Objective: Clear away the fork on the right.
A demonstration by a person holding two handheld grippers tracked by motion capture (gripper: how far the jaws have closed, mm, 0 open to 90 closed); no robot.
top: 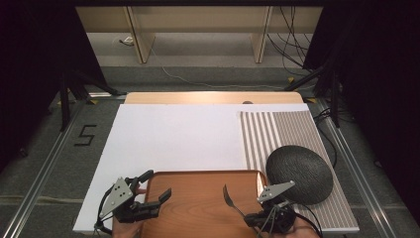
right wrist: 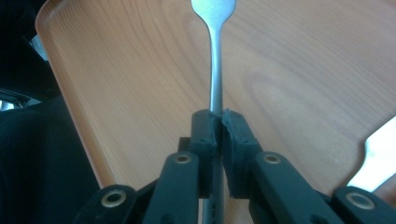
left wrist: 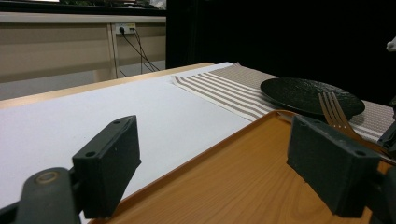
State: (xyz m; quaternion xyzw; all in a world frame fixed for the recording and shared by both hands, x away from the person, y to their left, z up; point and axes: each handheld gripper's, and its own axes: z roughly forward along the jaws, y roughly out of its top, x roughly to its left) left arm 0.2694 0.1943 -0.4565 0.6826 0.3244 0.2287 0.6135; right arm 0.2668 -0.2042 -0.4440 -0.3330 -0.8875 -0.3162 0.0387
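Fork [right wrist: 215,70] pinched in R gripper [right wrist: 220,122] over tray [top: 198,198].

the high view is evenly lit from above, bright on the white sheet [top: 173,139] that covers the table, while both sides and the far corners fall into deep black. a pale band of glare lies along the table's far edge [top: 213,97]. shadows under the tray [top: 198,198] and the dark plate [top: 299,173] are soft and short. the picture is a little grainy and soft overall. in the left gripper view the near jaws are blurred and dim, the background right is black. in the right gripper view the fork [right wrist: 214,56] gleams, its head slightly washed out, and the left edge sinks into darkness.
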